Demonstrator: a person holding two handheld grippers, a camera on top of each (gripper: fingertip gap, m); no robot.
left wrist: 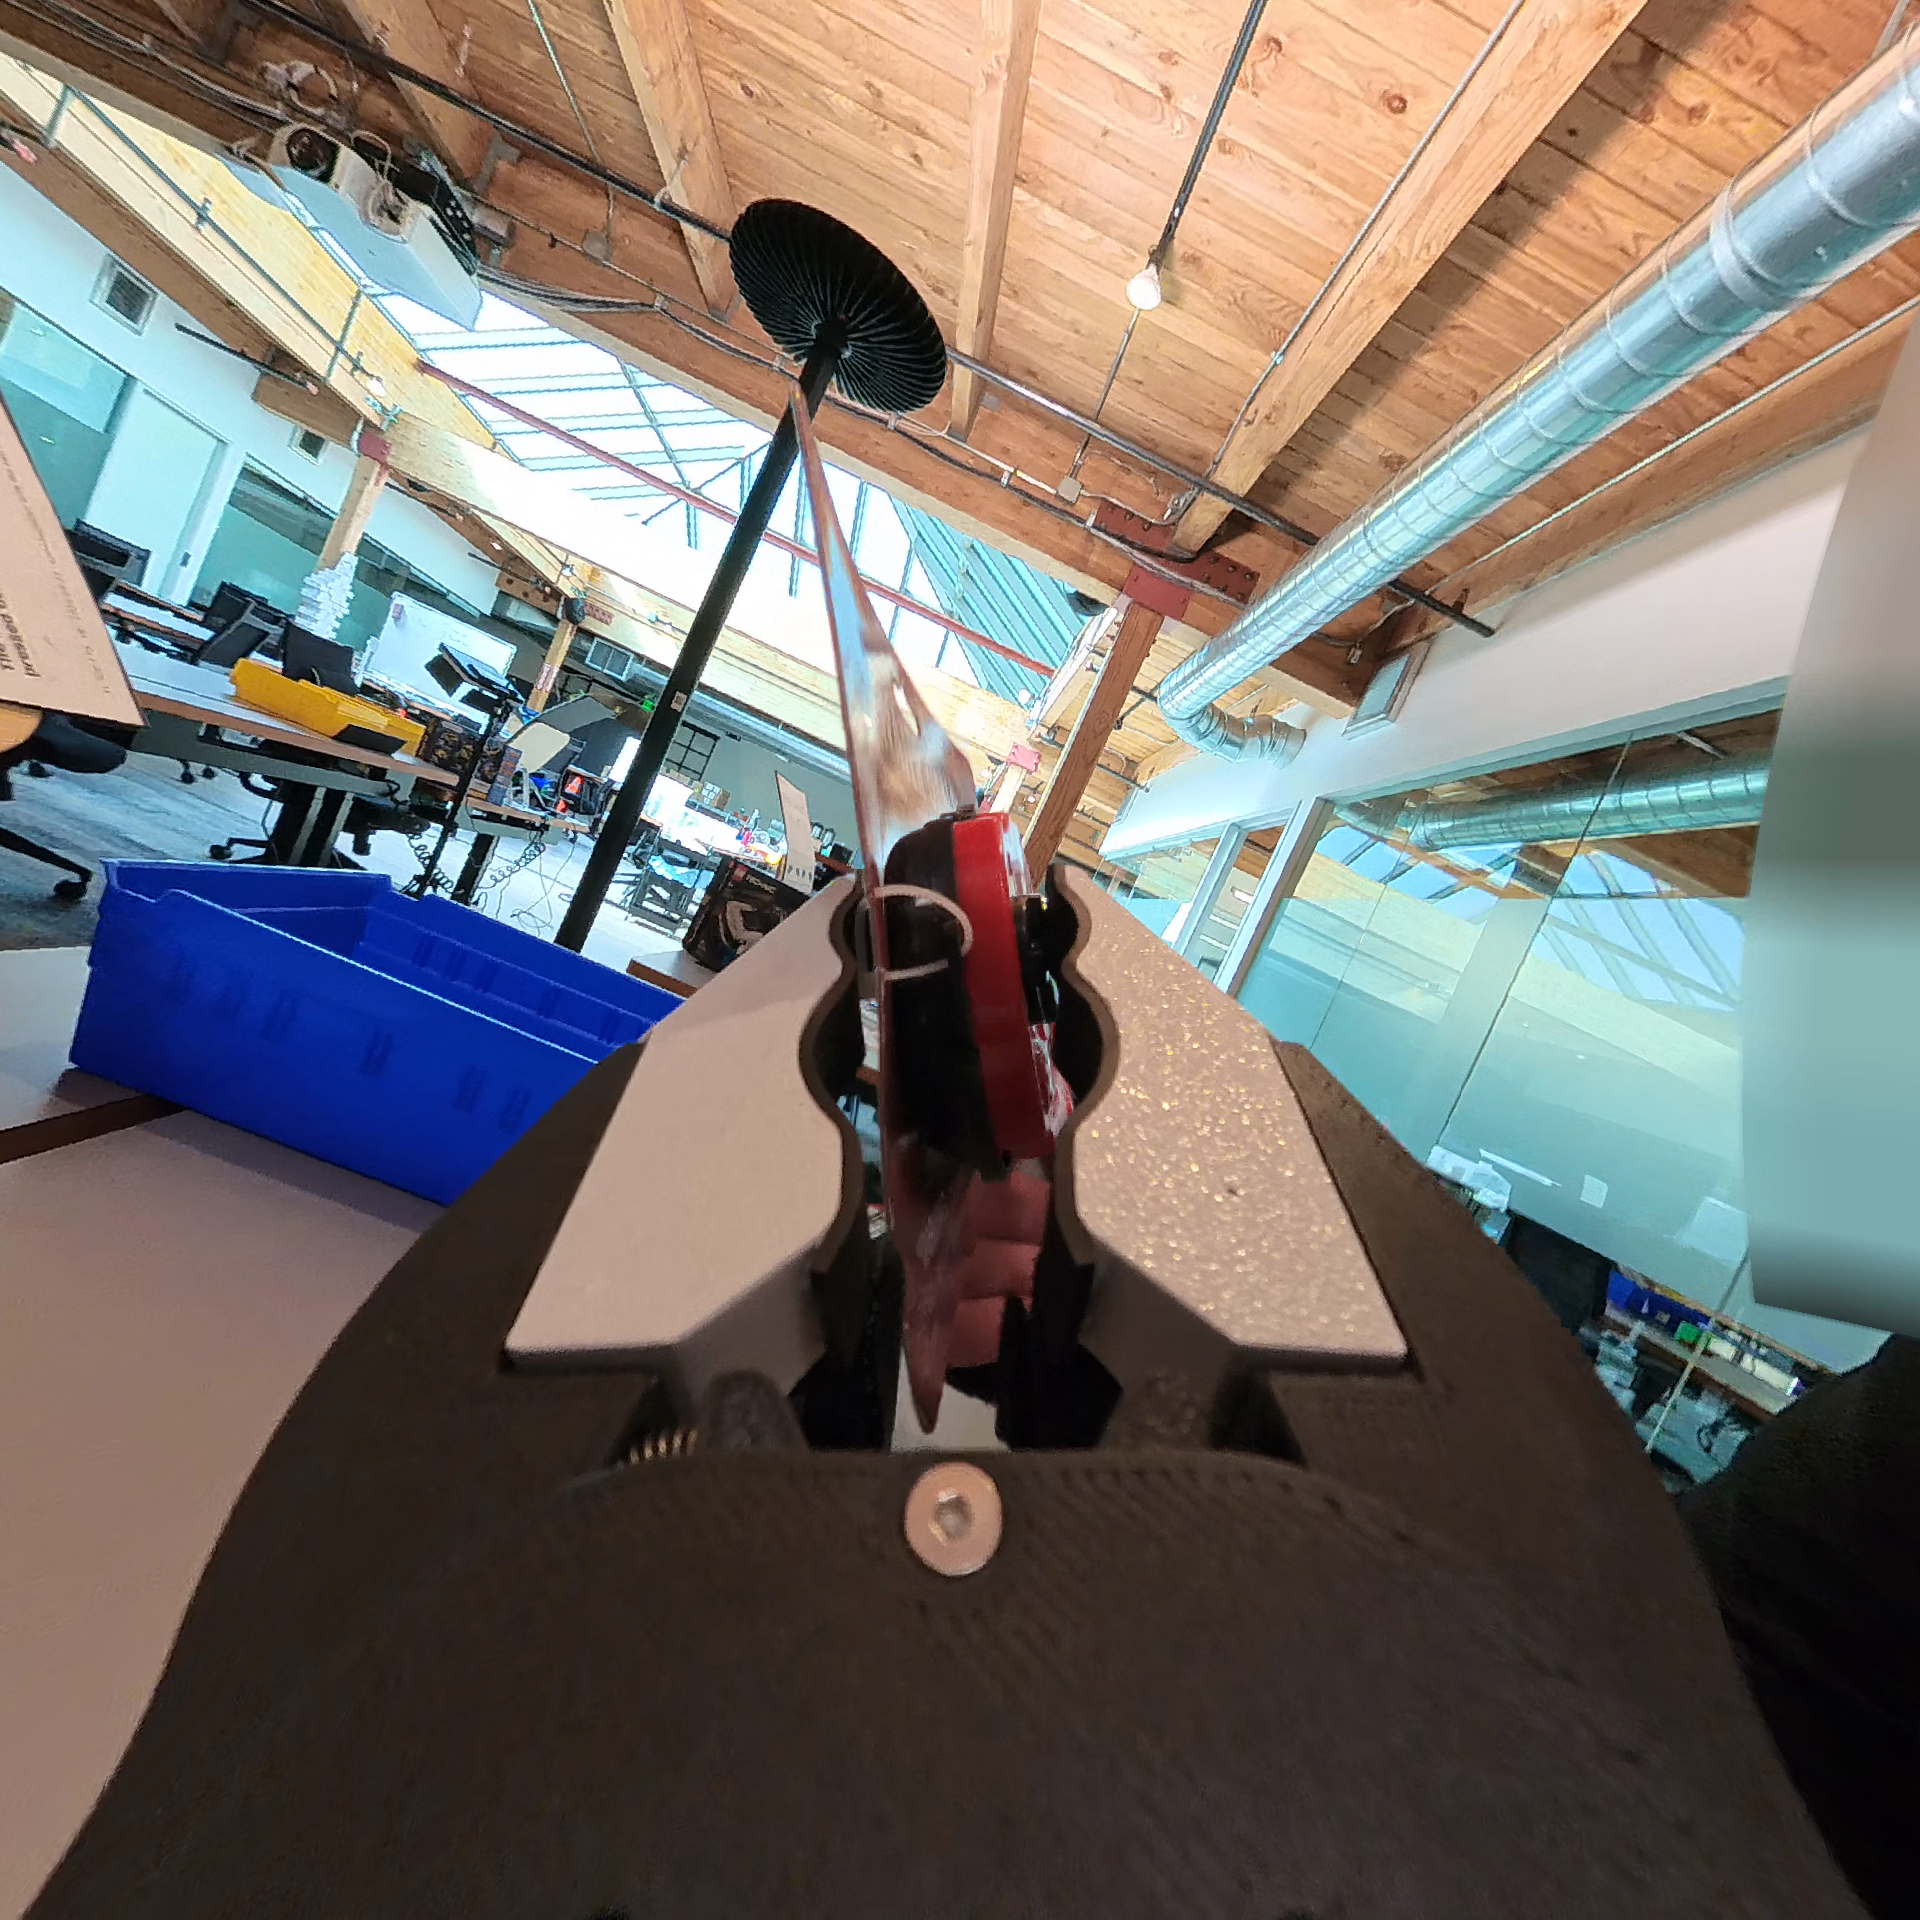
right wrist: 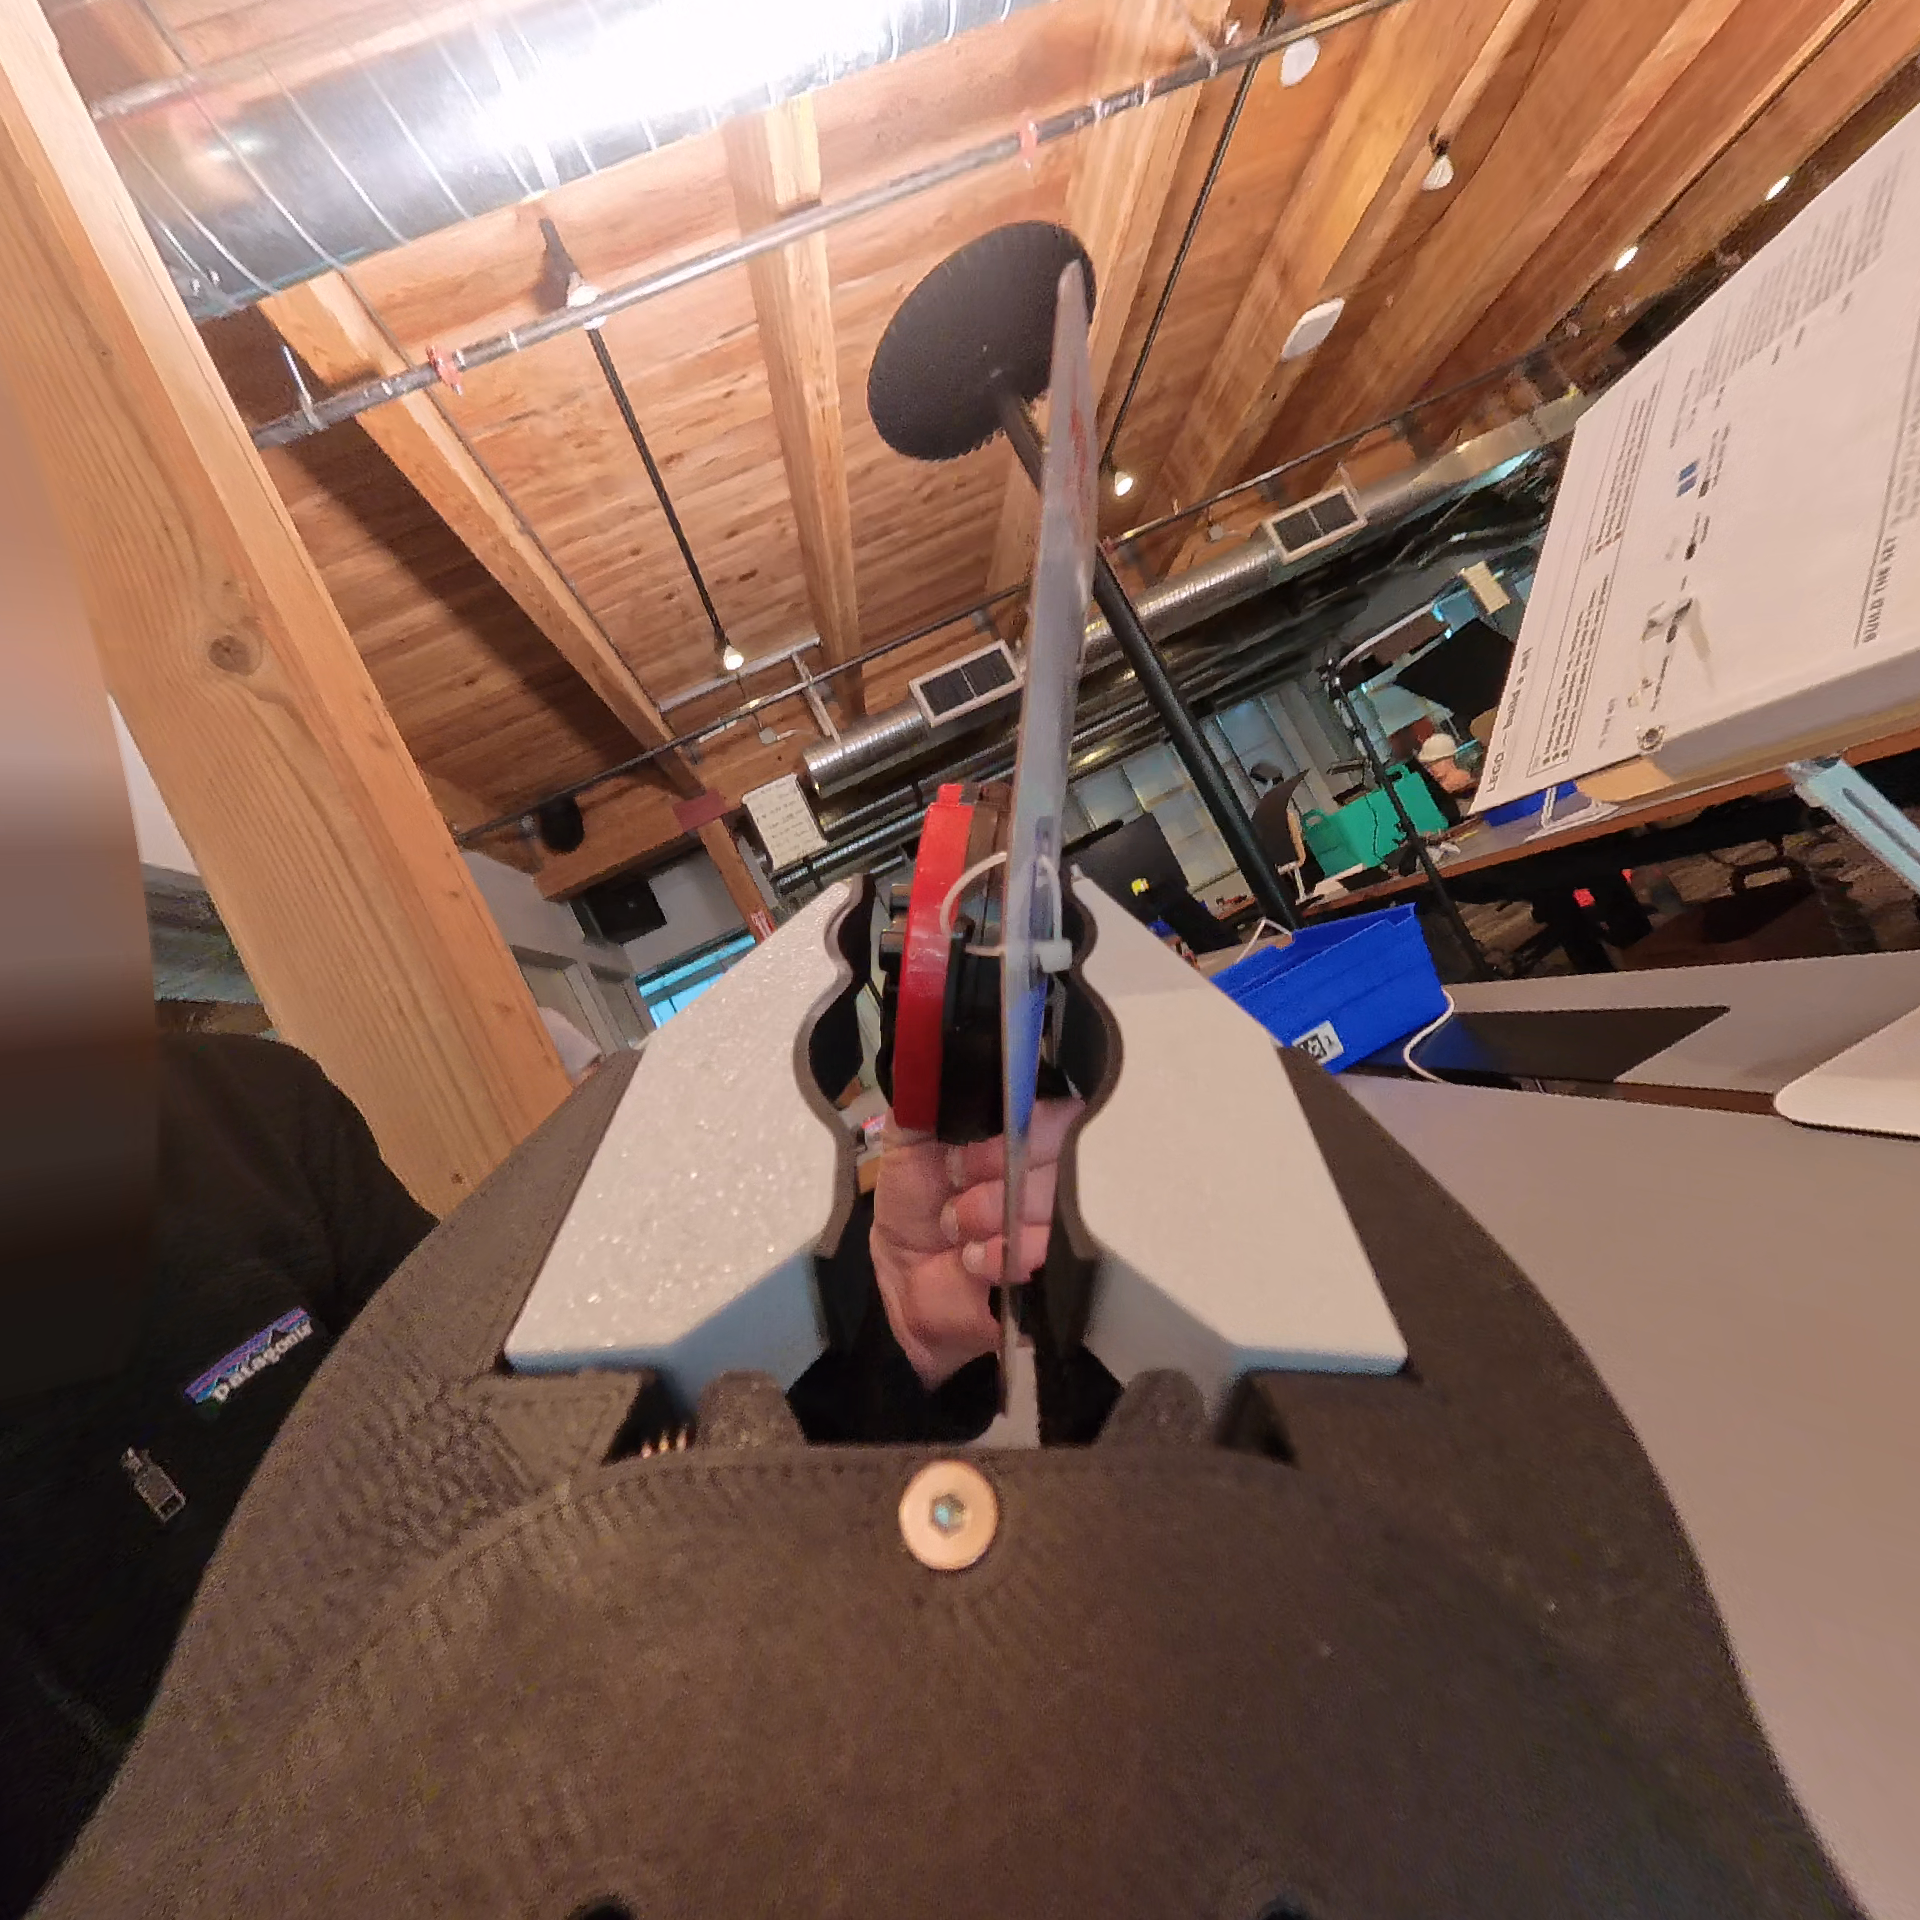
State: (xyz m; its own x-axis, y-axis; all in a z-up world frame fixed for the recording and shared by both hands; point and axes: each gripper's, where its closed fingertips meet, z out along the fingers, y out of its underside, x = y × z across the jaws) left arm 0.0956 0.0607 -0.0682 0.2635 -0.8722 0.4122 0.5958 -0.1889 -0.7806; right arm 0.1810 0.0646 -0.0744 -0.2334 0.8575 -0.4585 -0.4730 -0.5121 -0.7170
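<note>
While both cameras pointed up toward the timber ceiling, the left wrist view took in a slanted printed board at its left edge, then a blue bin standing on the grey table. Right of the bin, a black pole rose to a round finned disc. The left tongs stood part-way apart, and a thin card ran edge-on up through the gap. A red-and-black device was strapped to the card's right face by a white zip tie, level with the fingertips. Whether the tongs pressed on card or device, I could not tell. Farther right, a silver duct ran under the beams above glass walls.

In the right wrist view, a person's dark jacket filled the lower left, with a wooden post beside it. The right tongs were likewise part-way apart around the same card, seen from its other side, with the device on its left. A hand gripped the card's lower end, visible between the fingers. Here too I could not tell whether the tongs touched it. To the right, the blue bin sat on the table, and a printed sheet leaned on a stand at the far right.
</note>
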